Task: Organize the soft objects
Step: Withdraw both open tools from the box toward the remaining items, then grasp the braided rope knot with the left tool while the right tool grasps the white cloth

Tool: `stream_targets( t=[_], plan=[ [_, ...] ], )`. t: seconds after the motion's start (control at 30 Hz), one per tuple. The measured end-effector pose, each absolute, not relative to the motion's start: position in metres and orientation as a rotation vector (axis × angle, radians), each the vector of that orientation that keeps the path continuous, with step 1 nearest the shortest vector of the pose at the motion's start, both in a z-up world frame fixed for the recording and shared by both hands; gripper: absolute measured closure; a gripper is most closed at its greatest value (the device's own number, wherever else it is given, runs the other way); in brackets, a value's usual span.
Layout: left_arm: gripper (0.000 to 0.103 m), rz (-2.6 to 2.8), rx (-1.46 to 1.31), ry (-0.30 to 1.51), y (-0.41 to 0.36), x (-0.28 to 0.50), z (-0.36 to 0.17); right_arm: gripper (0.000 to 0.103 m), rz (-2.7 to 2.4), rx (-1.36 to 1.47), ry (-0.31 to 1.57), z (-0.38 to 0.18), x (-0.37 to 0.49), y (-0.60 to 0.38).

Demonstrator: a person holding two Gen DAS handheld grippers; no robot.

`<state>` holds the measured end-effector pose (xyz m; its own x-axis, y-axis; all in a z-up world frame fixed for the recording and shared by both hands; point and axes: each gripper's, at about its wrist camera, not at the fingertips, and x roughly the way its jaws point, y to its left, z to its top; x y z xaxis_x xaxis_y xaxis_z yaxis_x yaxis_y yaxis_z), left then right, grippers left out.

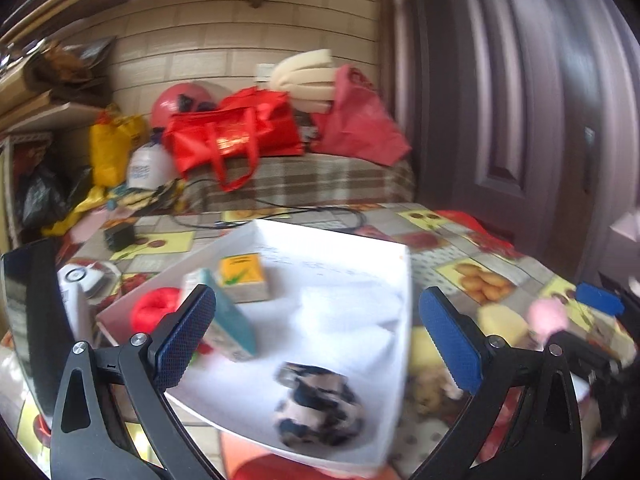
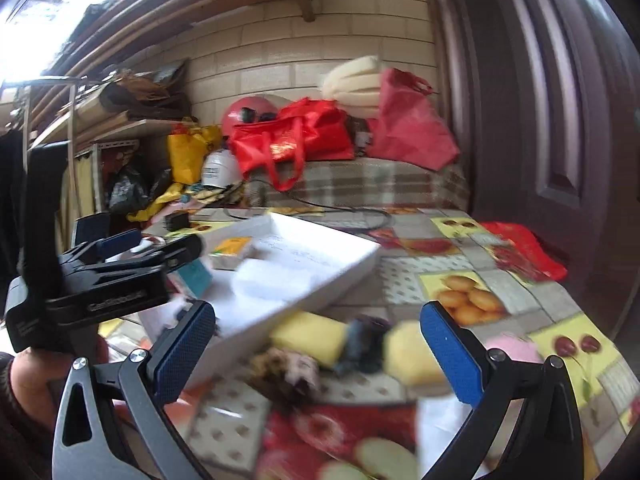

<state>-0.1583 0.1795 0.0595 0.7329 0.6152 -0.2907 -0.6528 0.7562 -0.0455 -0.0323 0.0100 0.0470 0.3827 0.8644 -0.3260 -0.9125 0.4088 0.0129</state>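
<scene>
A white box [image 1: 332, 248] stands on the table and holds a black-and-white soft ball [image 1: 320, 404], a red soft ring [image 1: 154, 312], a white sponge [image 1: 348, 312], a yellow packet [image 1: 242, 276] and a teal packet [image 1: 228, 320]. My left gripper [image 1: 316, 336] is open and empty above the box. My right gripper [image 2: 318, 344] is open and empty above loose soft things to the right of the box [image 2: 320, 236]: two yellow sponges [image 2: 308, 336] [image 2: 412, 356], a dark scrunchie [image 2: 364, 344], a brown spotted one [image 2: 284, 368] and a pink piece [image 2: 512, 346].
The table has a fruit-print cloth [image 2: 460, 292]. A black cable [image 1: 280, 216] and a small black adapter [image 1: 120, 236] lie behind the box. A red bag [image 2: 524, 248] lies at the table's right edge. Red bags [image 1: 236, 132] crowd a plaid bench beyond. A door [image 1: 520, 100] is on the right.
</scene>
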Motion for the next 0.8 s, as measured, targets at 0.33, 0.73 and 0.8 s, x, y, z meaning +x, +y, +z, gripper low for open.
stream_targets(
  t=[0.33,0.73,0.8],
  plan=[
    [0.001,0.347,-0.051,0.513,0.117,-0.114,0.048,0.001,1.257,-0.29,0.577,0.035,0.014,-0.042],
    [0.005,0.361,-0.103,0.656,0.126,-0.093,0.031,0.05,1.194,-0.494,0.768,-0.002,0.026,0.0],
    [0.005,0.37,-0.082,0.679,0.122,-0.085,0.029,0.066,1.191,-0.479,0.765,-0.002,0.032,0.002]
  ],
)
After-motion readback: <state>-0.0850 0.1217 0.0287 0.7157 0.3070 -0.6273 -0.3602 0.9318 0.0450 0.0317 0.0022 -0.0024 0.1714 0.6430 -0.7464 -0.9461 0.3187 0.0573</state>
